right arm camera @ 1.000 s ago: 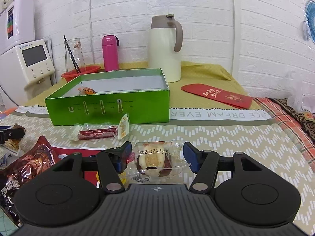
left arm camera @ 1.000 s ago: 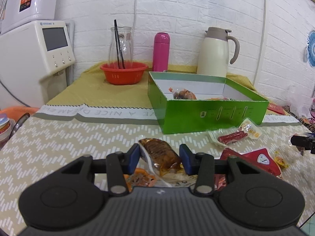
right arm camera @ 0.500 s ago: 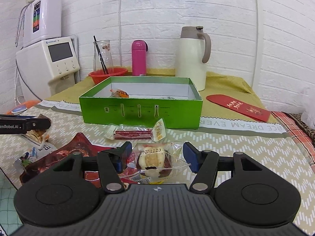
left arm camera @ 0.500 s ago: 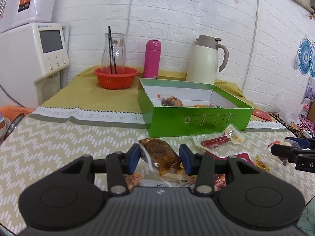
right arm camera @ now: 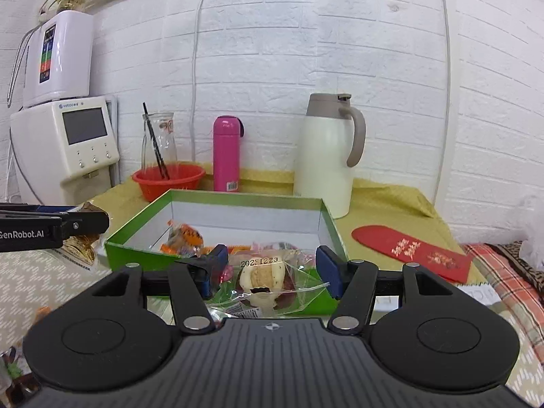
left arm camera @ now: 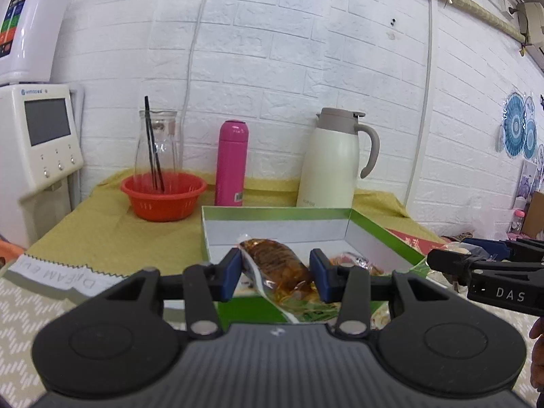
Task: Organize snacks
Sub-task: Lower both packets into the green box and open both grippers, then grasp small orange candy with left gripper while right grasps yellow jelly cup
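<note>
Hovering just short of the green box point(left arm camera: 384, 234), both jaws grip snacks: left a brown pouch point(left arm camera: 275, 267), right a wrapped cake point(right arm camera: 261, 273).

I count two grippers: my left gripper point(left arm camera: 277, 273) carries one brown snack pouch point(left arm camera: 275, 267), and my right gripper point(right arm camera: 268, 273) carries one clear-wrapped pastry point(right arm camera: 261, 273). There is one green box point(right arm camera: 326, 217) on the surface point(right arm camera: 384, 200). Inside it I make out one orange-wrapped snack point(right arm camera: 185, 234) clearly, plus a few more wrappers that I cannot count because my gripper hides them. At the back I see one red basket point(left arm camera: 163, 197), one glass carafe point(left arm camera: 156, 142) holding one black straw point(left arm camera: 151, 136), one pink bottle point(left arm camera: 231, 163) and one white thermos jug point(left arm camera: 331, 163). One red envelope point(right arm camera: 411, 250) lies on the right. Two white appliances point(right arm camera: 64, 142) stand stacked on the left.
</note>
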`<state>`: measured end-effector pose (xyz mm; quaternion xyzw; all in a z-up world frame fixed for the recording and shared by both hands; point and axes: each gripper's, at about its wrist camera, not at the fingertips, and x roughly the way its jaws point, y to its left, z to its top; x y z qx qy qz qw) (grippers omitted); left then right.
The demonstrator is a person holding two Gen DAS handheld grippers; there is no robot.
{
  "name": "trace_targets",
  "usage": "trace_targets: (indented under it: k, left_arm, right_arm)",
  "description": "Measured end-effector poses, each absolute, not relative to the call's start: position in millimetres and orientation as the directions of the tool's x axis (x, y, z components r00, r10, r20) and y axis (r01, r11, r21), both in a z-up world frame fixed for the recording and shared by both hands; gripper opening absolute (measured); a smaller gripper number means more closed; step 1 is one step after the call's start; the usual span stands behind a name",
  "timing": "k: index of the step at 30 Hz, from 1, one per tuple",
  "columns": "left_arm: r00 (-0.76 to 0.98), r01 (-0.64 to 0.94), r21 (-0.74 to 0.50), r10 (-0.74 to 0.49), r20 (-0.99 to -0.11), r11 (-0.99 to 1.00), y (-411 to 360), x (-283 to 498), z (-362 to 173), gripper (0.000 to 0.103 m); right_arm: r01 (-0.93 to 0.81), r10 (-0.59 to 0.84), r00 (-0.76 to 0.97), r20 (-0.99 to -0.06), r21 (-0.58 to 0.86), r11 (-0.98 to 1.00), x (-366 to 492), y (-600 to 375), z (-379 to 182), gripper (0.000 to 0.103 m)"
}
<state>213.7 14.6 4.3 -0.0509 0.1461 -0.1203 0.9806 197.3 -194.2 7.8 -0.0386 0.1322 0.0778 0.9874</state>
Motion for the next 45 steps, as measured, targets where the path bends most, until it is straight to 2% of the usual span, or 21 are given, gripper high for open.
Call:
trace_targets:
  k: [3,9,19,23,27,34,39,41,43,45]
  left_arm:
    - [0.924,0.215,-0.159,-0.253,-0.288,0.964,9,245,4,0.044]
    - [0.896,0.178,-0.196,-0.241,-0.374,0.964,6,294,-13,0.044]
    - [0.885,0.165,-0.165,-0.22,-0.409,0.972,12,301,-28,0.044]
    - [0.892,0.153,-0.135,-0.195,-0.407,0.979,12,297,-25,0.049]
    - [0.899,0.151,-0.107,-0.182,-0.398,0.983,10,290,-21,0.056]
    - [0.917,0.112,-0.097,-0.141,-0.373,0.989,21,269,-9,0.065]
    - [0.931,0.076,-0.119,-0.113,-0.348,0.99,53,233,1,0.073]
    - [0.932,0.05,-0.128,-0.092,-0.351,0.991,69,216,0,0.081]
    - [0.928,0.021,-0.141,-0.071,-0.366,0.99,85,197,-4,0.102]
    - [0.925,0.011,-0.149,-0.067,-0.375,0.989,100,177,-9,0.102]
  right_arm:
    - [-0.167,0.157,0.957,-0.243,-0.021,0.986,222,-195,12,0.096]
    - [-0.157,0.178,0.936,-0.303,0.092,0.983,269,-196,-2,0.096]
    - [-0.141,0.165,0.912,-0.375,0.091,0.986,286,-197,-21,0.097]
    - [-0.152,0.185,0.896,-0.404,0.113,0.982,293,-197,-25,0.097]
    - [-0.158,0.198,0.887,-0.417,0.129,0.979,293,-196,-28,0.103]
    - [-0.18,0.222,0.911,-0.348,0.151,0.972,266,-206,-9,0.103]
    - [-0.256,0.294,0.898,-0.328,0.153,0.954,229,-224,5,0.103]
    - [-0.284,0.311,0.884,-0.348,0.128,0.95,211,-231,3,0.103]
    - [-0.307,0.323,0.866,-0.383,0.102,0.946,194,-237,-5,0.103]
    - [-0.331,0.332,0.846,-0.417,0.078,0.941,179,-241,-14,0.103]
